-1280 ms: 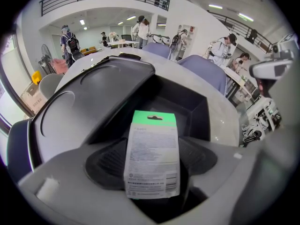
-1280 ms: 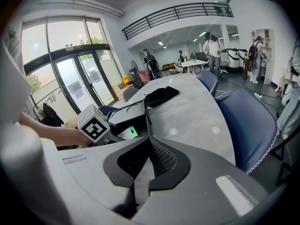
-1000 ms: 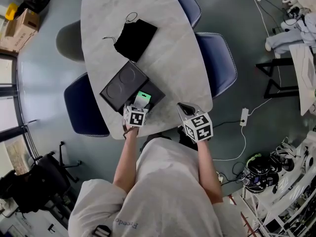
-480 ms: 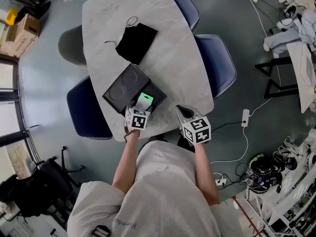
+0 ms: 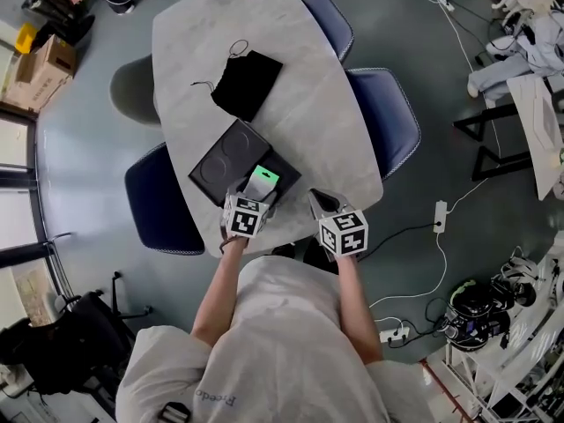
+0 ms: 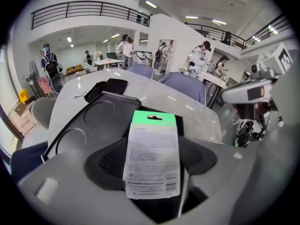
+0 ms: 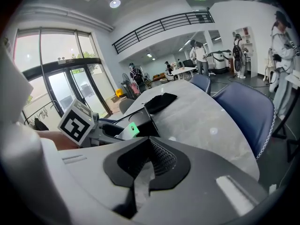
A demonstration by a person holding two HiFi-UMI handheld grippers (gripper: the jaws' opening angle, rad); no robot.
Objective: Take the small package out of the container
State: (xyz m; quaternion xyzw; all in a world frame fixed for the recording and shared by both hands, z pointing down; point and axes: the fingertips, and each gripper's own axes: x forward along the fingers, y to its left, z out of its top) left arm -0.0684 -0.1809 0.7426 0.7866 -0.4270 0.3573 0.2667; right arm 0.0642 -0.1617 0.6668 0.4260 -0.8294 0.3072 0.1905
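A small package [image 6: 152,156] with a green top and a white printed label stands between the jaws of my left gripper [image 6: 152,162], which is shut on it. In the head view the package [image 5: 262,181] is over the open black container [image 5: 284,167] near the table's front edge; whether its lower end is still inside is hidden. The container's black lid [image 5: 227,159] lies beside it on the left. My right gripper [image 5: 319,203] hovers at the table edge to the right, shut with nothing in it [image 7: 149,165].
A black drawstring pouch [image 5: 246,84] lies further up the marble table [image 5: 308,104]. Blue chairs stand at the right [image 5: 388,122] and left [image 5: 159,205] sides, with a grey chair [image 5: 132,86] beyond. Cables run across the floor at the right.
My left gripper keeps its hold on the package over the container. Both grippers have barely moved relative to the table; the head view has shifted a little.
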